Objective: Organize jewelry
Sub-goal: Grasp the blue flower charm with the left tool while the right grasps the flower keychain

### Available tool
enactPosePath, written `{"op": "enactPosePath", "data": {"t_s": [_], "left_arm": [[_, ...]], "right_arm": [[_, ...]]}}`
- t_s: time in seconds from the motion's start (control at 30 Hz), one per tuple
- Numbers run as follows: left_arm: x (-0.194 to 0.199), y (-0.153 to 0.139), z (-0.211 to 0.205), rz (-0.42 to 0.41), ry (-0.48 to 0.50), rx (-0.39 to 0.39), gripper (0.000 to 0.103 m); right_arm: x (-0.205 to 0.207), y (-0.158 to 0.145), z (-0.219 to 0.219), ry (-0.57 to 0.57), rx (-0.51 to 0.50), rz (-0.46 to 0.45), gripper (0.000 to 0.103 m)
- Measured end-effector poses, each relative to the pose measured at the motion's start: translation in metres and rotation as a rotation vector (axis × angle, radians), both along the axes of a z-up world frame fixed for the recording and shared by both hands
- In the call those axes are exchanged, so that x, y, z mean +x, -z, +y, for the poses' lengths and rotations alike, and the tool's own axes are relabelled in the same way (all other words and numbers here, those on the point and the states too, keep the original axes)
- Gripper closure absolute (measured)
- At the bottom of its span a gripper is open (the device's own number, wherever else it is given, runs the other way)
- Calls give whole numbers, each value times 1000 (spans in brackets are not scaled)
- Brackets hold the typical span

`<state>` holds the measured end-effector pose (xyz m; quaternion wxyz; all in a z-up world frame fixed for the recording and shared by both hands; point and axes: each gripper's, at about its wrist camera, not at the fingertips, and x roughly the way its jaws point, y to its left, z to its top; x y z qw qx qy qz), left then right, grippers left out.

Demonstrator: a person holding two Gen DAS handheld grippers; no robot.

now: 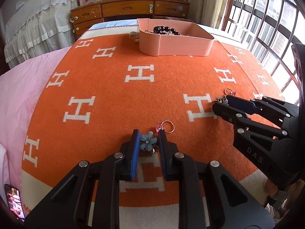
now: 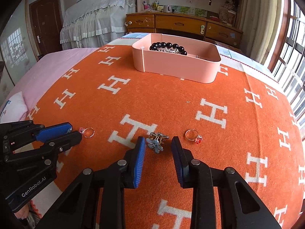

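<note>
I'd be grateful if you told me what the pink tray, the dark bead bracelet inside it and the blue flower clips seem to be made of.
The pink tray looks like matte moulded plastic: thin, even walls, one visible seam. The dark bead bracelet shows glossy black beads with sharp highlights, perhaps polished stone or glass. The blue flower clips have glazed petals, perhaps enamel or resin, and the right one shows a silvery metal clasp.
</note>
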<state>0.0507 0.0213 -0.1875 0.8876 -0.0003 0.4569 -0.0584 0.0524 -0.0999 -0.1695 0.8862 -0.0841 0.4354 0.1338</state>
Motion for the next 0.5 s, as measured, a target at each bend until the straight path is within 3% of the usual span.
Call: {"op": "enactPosePath", "data": {"t_s": [0.3,0.5], "left_arm": [[-2,-1,0,-4,-4,-6,88],[-6,-5,-6,-26,15,4,89]], "right_arm": [[-2,-1,-3,-3,16,-1,80],[-11,-9,-3,-39,79,-35,80]]}}
